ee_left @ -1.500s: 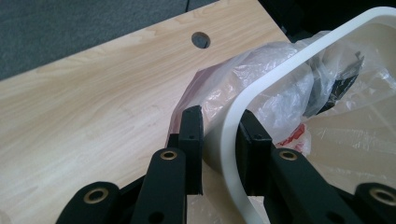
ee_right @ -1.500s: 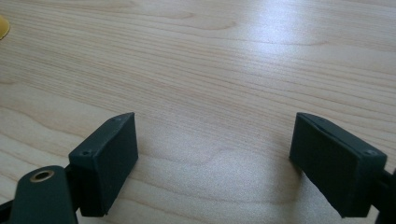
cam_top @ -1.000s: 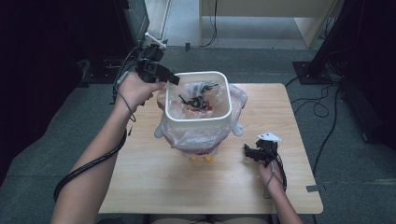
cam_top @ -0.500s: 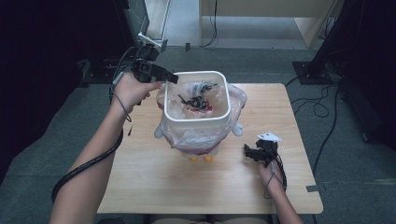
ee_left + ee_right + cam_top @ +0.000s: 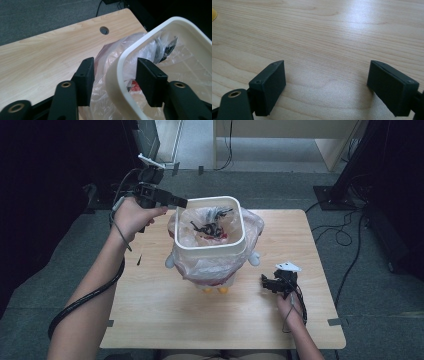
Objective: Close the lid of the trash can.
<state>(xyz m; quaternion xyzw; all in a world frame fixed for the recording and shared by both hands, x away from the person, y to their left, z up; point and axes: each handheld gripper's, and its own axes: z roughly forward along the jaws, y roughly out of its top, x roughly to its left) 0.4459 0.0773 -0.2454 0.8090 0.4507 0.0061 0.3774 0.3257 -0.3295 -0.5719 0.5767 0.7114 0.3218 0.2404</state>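
A pale wooden desk (image 5: 165, 320) with visible grain stands on grey carpet. Near its middle sits a white plastic bin (image 5: 210, 251), roughly square with rounded corners and a thick smooth rim. A thin, crinkled clear plastic bag (image 5: 255, 222) lines the bin and spills over its sides. Inside lies a tangle of black scraps (image 5: 209, 226). Small white and yellow rounded feet poke out beneath the bin.

The left tongs (image 5: 181, 201), matte black and blocky, reach in from the desk's far left corner to the bin's rim. In the left gripper view, the left tongs (image 5: 113, 75) straddle the rim (image 5: 117, 82): one flat pad sits outside against the loose bag (image 5: 105, 62), the other inside the bin. Their jaws have just been opening, and gaps show between pads and rim, so the grip is released.

The right tongs (image 5: 264, 282) rest low on the desk, right of the bin and apart from it. In the right gripper view, the right tongs (image 5: 325, 87) gape wide over bare wood, holding nothing.
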